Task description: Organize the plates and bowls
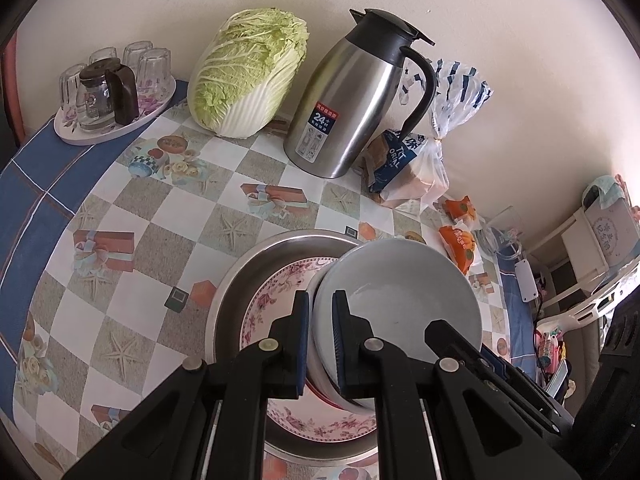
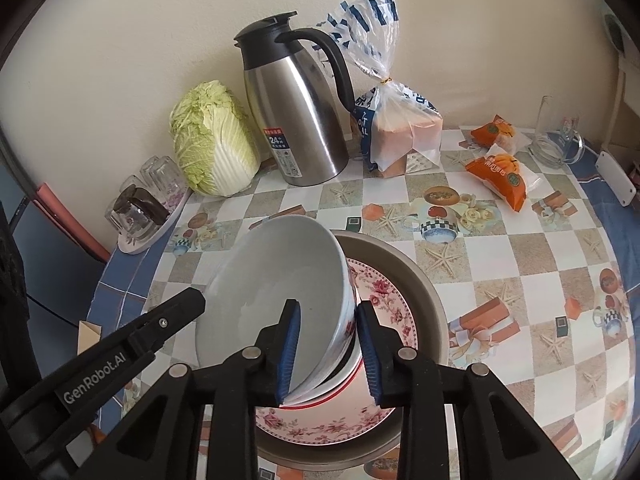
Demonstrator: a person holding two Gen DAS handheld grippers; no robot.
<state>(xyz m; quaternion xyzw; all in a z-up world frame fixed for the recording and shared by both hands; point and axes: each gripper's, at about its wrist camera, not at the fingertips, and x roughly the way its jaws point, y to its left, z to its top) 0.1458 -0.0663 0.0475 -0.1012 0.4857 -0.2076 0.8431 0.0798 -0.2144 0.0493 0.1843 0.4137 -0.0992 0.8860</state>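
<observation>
Left wrist view: left gripper (image 1: 320, 312) pinches the tilted white bowl's (image 1: 404, 292) rim at nine o'clock; right gripper (image 2: 327, 322) sits loose around it.

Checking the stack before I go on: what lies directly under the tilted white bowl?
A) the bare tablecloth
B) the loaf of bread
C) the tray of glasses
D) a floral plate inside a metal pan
D: the white bowl leans over the pink floral plate, which lies inside the round metal pan.
</observation>
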